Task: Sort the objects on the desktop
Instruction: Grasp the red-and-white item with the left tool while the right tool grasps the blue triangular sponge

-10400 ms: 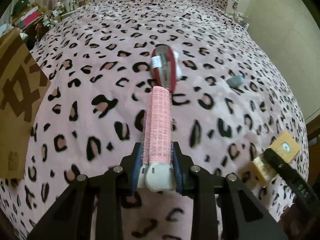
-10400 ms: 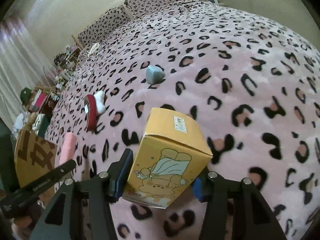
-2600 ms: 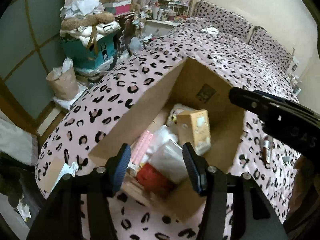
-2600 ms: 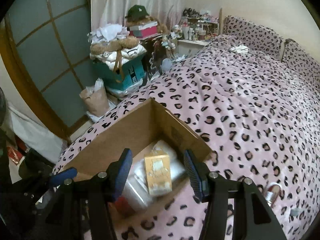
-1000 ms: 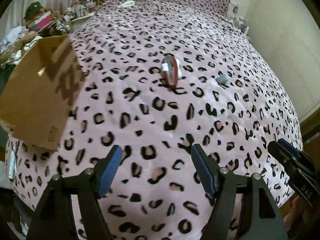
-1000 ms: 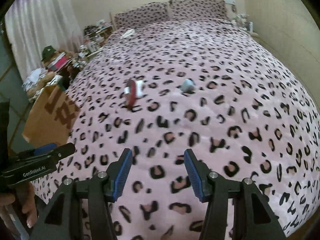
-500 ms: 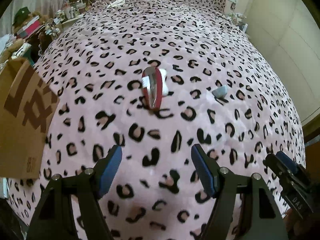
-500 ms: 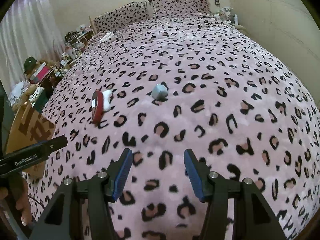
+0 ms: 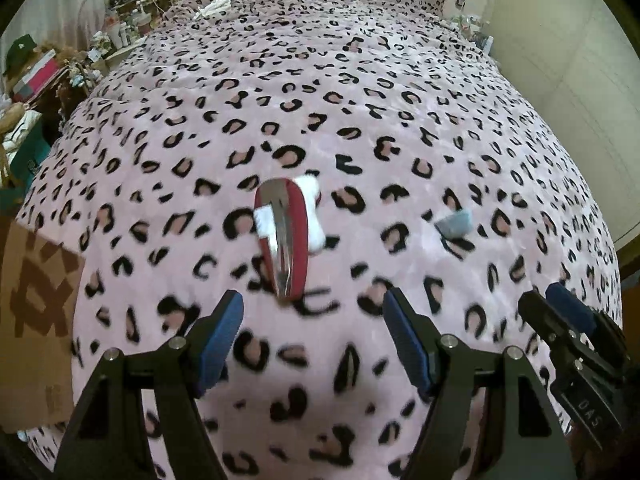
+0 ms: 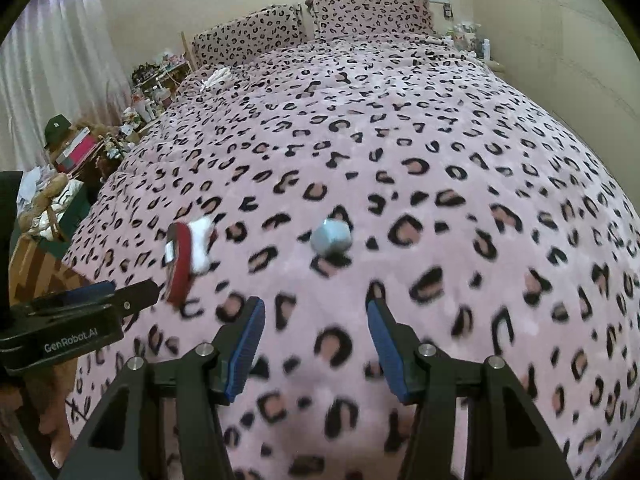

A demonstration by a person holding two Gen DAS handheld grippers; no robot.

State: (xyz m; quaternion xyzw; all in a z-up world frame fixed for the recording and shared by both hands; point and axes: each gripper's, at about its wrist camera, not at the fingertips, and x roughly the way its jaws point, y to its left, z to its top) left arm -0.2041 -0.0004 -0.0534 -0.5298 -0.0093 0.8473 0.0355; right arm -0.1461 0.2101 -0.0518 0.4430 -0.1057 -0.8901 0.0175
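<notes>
Since 1 s ago both tongs have come fwd and lower over the bed; red clip and grey lump sit larger and nearer in both views, box slid to the left edge.

L to R: cardboard box (image 9: pixel 28 320) at bed's left edge, well apart from the items. Left tongs (image 9: pixel 312 340) released, nothing between the pads, pointing at the red hair clip (image 9: pixel 286 236), which lies on the leopard bedspread (image 9: pixel 360 100) just ahead with a white fuzzy piece (image 9: pixel 316 216) touching it. Small grey-blue lump (image 9: pixel 454 222) further right, apart from the clip. Right tongs (image 10: pixel 316 350) released too, empty, lined up on the lump from the right wrist view.

Risks: clip is thin and flat on plush fabric, so pads may pinch blanket or slide off its metal face. White piece could get dragged along. Lump looks soft and may roll.

In the way: nothing between tongs and targets. Shelf clutter and pillows far off.
</notes>
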